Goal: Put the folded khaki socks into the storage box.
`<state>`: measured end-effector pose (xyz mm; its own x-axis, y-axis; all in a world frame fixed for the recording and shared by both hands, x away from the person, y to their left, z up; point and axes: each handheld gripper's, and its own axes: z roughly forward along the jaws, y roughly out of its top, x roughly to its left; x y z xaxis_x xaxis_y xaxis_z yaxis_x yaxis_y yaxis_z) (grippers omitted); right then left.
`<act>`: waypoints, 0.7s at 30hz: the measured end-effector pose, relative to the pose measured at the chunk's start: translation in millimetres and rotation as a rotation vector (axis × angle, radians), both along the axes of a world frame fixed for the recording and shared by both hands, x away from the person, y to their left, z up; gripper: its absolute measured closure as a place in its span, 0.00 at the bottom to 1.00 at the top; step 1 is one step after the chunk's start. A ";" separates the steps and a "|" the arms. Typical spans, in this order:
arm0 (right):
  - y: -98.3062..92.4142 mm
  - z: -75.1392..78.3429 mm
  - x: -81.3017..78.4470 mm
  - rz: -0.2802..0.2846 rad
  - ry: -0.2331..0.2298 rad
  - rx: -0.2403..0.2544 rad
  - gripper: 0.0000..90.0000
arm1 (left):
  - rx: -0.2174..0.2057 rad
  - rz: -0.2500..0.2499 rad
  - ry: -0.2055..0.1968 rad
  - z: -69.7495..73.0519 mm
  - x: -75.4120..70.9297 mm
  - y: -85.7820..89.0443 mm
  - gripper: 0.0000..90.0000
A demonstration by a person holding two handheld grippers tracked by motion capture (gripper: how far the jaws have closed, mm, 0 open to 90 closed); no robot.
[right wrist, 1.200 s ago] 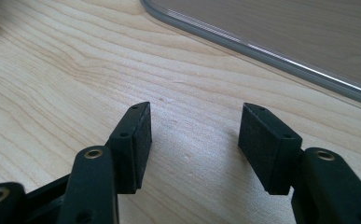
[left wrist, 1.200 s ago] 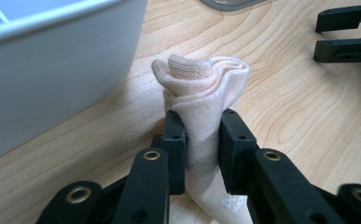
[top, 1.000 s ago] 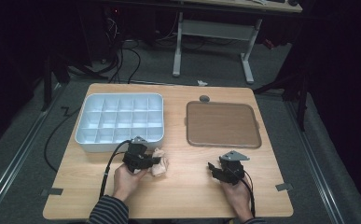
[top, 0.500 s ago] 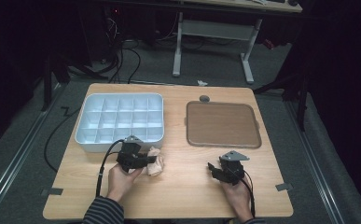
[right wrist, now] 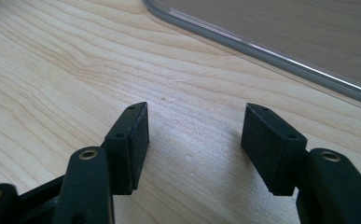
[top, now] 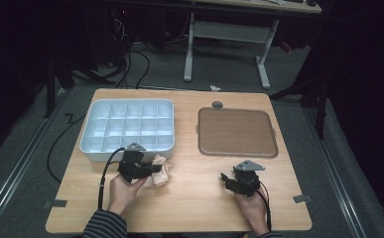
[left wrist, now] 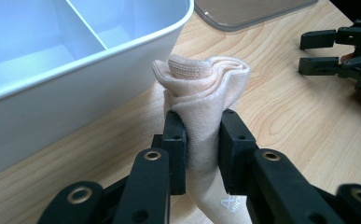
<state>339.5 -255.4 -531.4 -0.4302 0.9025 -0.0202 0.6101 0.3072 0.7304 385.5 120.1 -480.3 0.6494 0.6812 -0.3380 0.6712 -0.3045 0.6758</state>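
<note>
My left gripper squeezes a rolled pink cloth just beside the front wall of the white box, near the tabletop's front edge. My right gripper is wide apart with nothing in it, near the front right corner.

One wooden table carries everything. On it sit one white divided tray near the back left corner, with sixteen compartments in four rows of four, and one clear flat lid towards the back right. One rolled peach cloth lies by the tray's front edge. Two grippers, left and right, sit near the front edge, held by two hands.
</note>
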 end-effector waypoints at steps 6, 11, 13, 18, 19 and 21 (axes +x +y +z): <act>0.0 0.0 0.0 0.000 0.000 0.000 0.46 | 0.001 0.002 -0.007 4.5 -1.2 5.2 0.84; 0.0 0.0 0.1 0.000 0.000 0.000 0.46 | -0.006 0.001 -0.022 12.5 -2.5 10.3 0.84; 0.0 0.0 0.1 0.000 0.000 0.000 0.46 | -0.006 0.001 -0.026 14.6 -3.0 12.7 0.84; 0.1 0.0 0.1 -0.001 0.000 0.000 0.46 | -0.013 0.010 -0.025 16.8 -2.5 20.1 0.84; 0.1 0.0 0.1 -0.001 0.000 0.000 0.46 | -0.016 0.012 -0.023 17.5 -2.3 21.7 0.84; 0.2 0.0 0.0 -0.002 0.001 0.000 0.46 | -0.024 0.020 -0.027 18.9 -2.2 25.0 0.84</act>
